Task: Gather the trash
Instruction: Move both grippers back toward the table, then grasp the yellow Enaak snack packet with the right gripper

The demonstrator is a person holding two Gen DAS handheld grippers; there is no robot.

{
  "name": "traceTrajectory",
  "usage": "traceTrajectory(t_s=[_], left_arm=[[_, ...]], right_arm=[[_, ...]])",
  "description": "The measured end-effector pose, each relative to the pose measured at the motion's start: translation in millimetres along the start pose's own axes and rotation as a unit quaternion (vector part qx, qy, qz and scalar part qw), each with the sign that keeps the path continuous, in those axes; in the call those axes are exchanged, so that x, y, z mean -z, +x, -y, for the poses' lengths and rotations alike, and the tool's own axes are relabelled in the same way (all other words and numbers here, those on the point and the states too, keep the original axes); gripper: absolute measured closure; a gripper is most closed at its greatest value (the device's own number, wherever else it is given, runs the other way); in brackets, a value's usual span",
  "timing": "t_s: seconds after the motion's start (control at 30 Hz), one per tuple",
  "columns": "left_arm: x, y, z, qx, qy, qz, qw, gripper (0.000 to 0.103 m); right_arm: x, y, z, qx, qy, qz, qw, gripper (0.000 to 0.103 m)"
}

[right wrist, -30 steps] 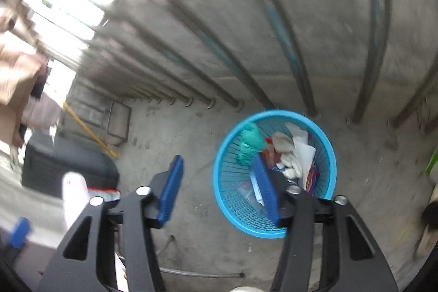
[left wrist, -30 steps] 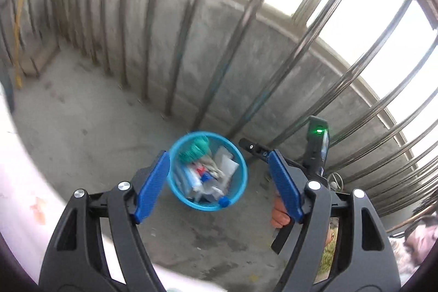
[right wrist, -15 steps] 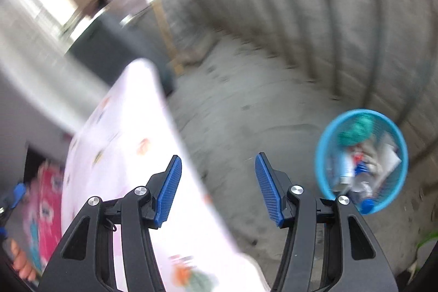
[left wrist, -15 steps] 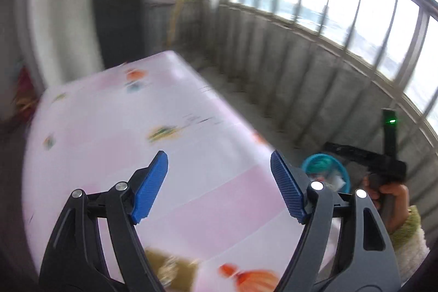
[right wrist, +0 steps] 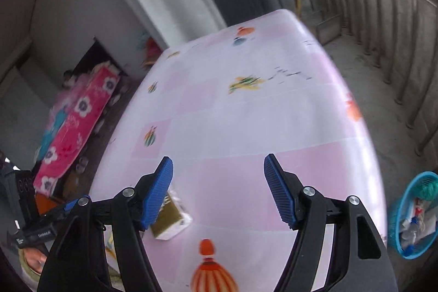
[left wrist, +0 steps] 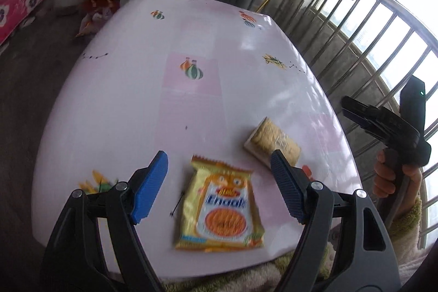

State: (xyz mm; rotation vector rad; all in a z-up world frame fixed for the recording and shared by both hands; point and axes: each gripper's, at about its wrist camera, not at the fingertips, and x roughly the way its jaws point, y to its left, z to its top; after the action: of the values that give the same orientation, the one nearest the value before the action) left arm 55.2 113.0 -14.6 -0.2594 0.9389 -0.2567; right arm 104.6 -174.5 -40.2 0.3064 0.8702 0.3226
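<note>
1. Both of your grippers have swung away from the round blue plastic mesh basket (right wrist: 416,215) on the concrete floor, which filled both views a second ago, and now point down at the table under a glossy pink-and-white checked cloth printed with balloons (left wrist: 191,73).
2. Your left gripper (left wrist: 219,185) has its blue-padded jaws spread wide, with nothing pinched. A flat yellow-and-orange snack packet (left wrist: 221,207) lies on the cloth below and between them, untouched.
3. A short roll of tan biscuits in a clear wrapper (left wrist: 273,141) lies just beyond that packet, near the cloth's right edge and close to the left gripper's right pad in the left view.
4. Your right gripper (right wrist: 219,189) has its jaws opening, with nothing between them, only bare cloth. In the left view you hold it off the table's right edge by its black handle.
5. In the right view a gold-and-white wrapper lies beside the right gripper's left pad; blur prevents saying which item it is.
6. The basket stands on the floor off the table's right side, already holding mixed rubbish.
</note>
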Motion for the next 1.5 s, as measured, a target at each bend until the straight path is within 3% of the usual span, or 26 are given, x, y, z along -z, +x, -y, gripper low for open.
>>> traceTrajectory(t_s=[0.2,0.53,0.8,0.87,1.0,1.2,1.37,1.5], left_arm=[[29.7,-15.8,5.3,0.009,0.013,-0.001,0.9999,0.030],[71.9,-29.7,29.1,0.031,0.032,-0.008,0.9990,0.030],[77.3,-14.2,35.6,0.007,0.040,-0.020,0.9990,0.035],[76.0,-12.1,33.8,0.001,0.037,-0.018,0.9992,0.039],[73.2,-9.1,20.1,-0.020,0.016,-0.012,0.9996,0.050],[69.2,1.4,-7.3,-0.032,-0.017,-0.021,0.9991,0.073],[69.6,14.8,-13.6,-0.014,-0.016,-0.033,0.9992,0.085],[75.2,24.2,-18.9,0.000,-0.024,-0.045,0.9987,0.089]], right_arm=[[20.3,7.1,-32.5,-0.014,-0.029,-0.031,0.999,0.036],[46.7,-16.1,-38.7,-0.032,-0.033,-0.050,0.998,0.036],[59.1,0.2,-33.3,-0.048,-0.025,-0.076,0.996,0.036],[63.1,1.8,-34.1,-0.057,-0.028,-0.082,0.995,0.036],[77.2,9.9,-42.6,-0.090,-0.031,-0.108,0.990,0.047],[106.1,43.2,-67.2,-0.147,-0.023,-0.179,0.972,0.059],[115.3,61.2,-71.9,-0.152,-0.005,-0.208,0.966,0.067],[115.0,69.5,-70.7,-0.162,0.016,-0.215,0.963,0.072]])
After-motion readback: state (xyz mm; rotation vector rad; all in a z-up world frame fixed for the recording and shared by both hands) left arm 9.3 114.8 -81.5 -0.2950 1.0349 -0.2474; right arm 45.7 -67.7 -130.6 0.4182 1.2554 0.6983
